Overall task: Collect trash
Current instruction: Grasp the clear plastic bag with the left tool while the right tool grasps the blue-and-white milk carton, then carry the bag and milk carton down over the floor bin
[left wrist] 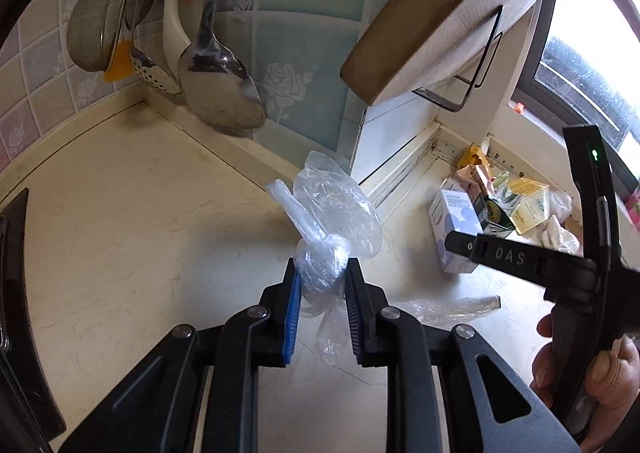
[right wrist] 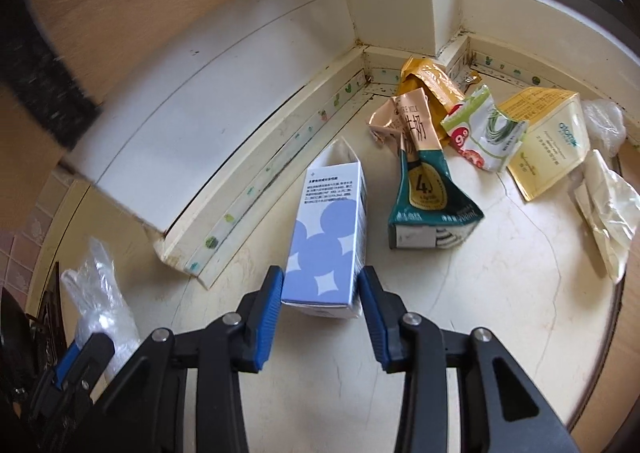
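Note:
My left gripper (left wrist: 322,273) is shut on the knot of a clear plastic bag (left wrist: 336,205), which hangs above the cream counter (left wrist: 140,233). In the right wrist view this bag (right wrist: 100,293) shows at the lower left. My right gripper (right wrist: 321,279) has its blue pads against both sides of a blue-and-white box (right wrist: 328,237) lying on the counter. Behind the box lie a green milk carton (right wrist: 428,197), a green-and-white sachet (right wrist: 484,129), a yellow pouch (right wrist: 548,149) and an orange wrapper (right wrist: 428,81). Another strip of clear plastic (left wrist: 448,309) lies flat on the counter.
A strainer (left wrist: 96,29) and a large metal ladle (left wrist: 224,89) hang on the tiled wall at the back left. A wooden cutting board (left wrist: 432,13) leans over the corner. A dark stove edge (left wrist: 16,293) is at the left. A hand (left wrist: 600,381) holds the right gripper.

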